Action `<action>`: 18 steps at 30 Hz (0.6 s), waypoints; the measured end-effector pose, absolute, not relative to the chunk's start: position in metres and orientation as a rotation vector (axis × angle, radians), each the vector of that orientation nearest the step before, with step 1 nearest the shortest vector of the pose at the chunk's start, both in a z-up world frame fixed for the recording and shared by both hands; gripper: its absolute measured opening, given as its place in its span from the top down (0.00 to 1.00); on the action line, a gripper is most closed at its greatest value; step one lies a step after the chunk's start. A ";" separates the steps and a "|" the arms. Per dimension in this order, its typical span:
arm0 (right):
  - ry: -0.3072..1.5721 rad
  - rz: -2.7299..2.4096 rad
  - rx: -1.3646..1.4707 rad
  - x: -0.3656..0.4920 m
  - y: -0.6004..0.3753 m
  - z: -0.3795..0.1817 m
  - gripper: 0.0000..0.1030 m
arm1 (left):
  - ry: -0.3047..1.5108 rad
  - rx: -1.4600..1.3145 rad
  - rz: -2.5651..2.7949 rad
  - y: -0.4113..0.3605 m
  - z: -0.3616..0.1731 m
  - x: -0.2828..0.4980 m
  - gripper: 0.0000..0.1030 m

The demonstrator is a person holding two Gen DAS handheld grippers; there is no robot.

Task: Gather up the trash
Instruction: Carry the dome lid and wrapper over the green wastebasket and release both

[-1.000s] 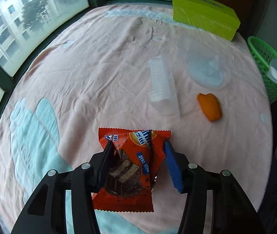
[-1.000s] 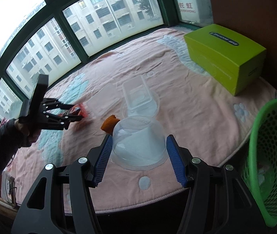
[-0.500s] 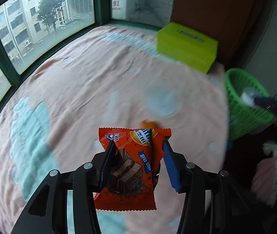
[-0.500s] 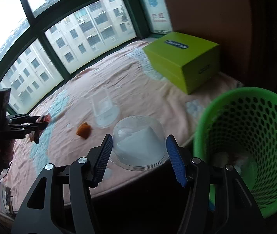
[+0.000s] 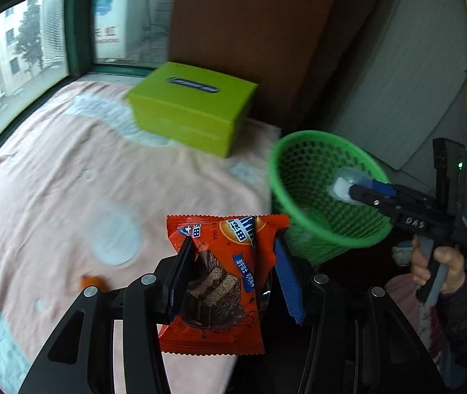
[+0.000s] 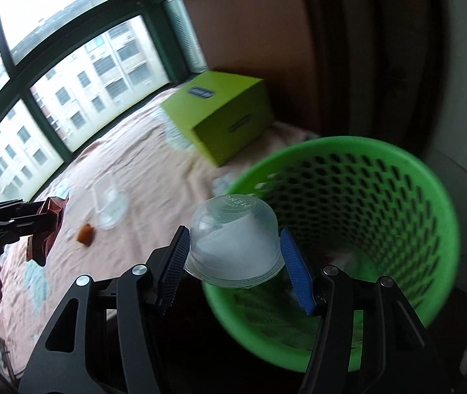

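both grippers have swung off the bed toward the green mesh basket (image 6: 430, 216) within the last second, and the clear cup that hung over the blanket now sits above the basket's near rim.

largest first: the pink blanket (image 5: 53, 177) covers the bed by the window, with the lime-green box (image 5: 190, 105) at its far corner, just beside the basket. the basket stands off the bed edge, and something pale lies at its bottom, too blurred to name.

the right gripper (image 6: 235, 262) is closed around an upturned clear plastic cup (image 6: 233, 239), poised over the basket mouth; by my reading it is one release from done. the left gripper (image 5: 230, 275) pinches an orange wafer wrapper (image 5: 220, 289) by its middle, its blue pads pressed into the foil, above the bed edge and short of the basket.

left on the blanket: a clear plastic tray (image 6: 108, 202) and a small orange scrap (image 6: 85, 234) near it. so two pieces are in hand and at least two remain.

in the way: the right gripper occupies the basket opening, so the wrapper likely waits its turn.
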State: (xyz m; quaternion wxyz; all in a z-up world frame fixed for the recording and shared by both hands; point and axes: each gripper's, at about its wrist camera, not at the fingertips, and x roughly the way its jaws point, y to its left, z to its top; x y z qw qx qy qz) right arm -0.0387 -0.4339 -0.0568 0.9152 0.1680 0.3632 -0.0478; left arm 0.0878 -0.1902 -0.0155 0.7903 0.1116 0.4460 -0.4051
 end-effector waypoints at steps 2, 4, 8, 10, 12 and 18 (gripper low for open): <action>0.746 -0.121 0.350 -0.042 -0.443 -0.057 0.44 | 0.958 0.242 -0.893 -0.208 -0.015 0.084 0.54; 0.746 -0.149 0.346 -0.045 -0.452 -0.058 0.44 | 0.955 0.249 -0.910 -0.227 -0.015 0.082 0.54; 0.754 -0.188 0.360 -0.052 -0.470 -0.062 0.44 | 0.970 0.247 -0.931 -0.255 -0.017 0.082 0.54; 0.760 -0.204 0.358 -0.054 -0.475 -0.065 0.44 | 0.978 0.239 -0.943 -0.267 -0.018 0.081 0.54; 0.771 -0.217 0.365 -0.056 -0.482 -0.069 0.44 | 0.982 0.233 -0.955 -0.279 -0.018 0.080 0.54; 0.756 -0.249 0.411 -0.069 -0.498 -0.072 0.32 | 0.987 0.236 -0.986 -0.314 -0.019 0.074 0.54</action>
